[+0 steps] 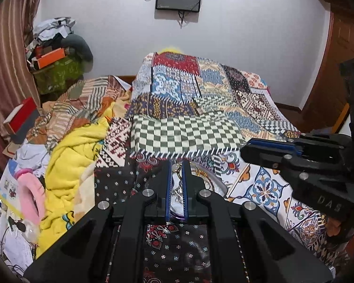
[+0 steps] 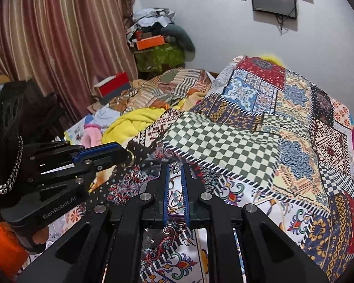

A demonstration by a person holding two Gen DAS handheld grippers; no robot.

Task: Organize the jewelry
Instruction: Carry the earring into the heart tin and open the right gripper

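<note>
In the left wrist view my left gripper (image 1: 177, 164) has its jaws nearly together, with a small gold ring (image 1: 177, 168) pinched at the tips. The right wrist view shows that gripper (image 2: 126, 156) from the side, the gold ring (image 2: 129, 158) sticking out of its tip. A round silvery plate (image 1: 213, 181) lies on the patchwork cloth under it, with silvery pieces (image 1: 177, 191) seen between the fingers. My right gripper (image 2: 175, 167) is closed to a narrow gap on a small star-shaped piece (image 2: 175, 168). Seen from the left wrist, the right gripper (image 1: 243, 148) hovers right of the plate.
A patchwork bedspread (image 2: 259, 127) covers a raised mound behind both grippers. A yellow blanket (image 1: 73, 155), a pink band (image 1: 29, 193) and papers lie to the left. A red box (image 1: 21, 115) sits near the striped curtain (image 2: 59, 35). Further clutter is stacked in the corner.
</note>
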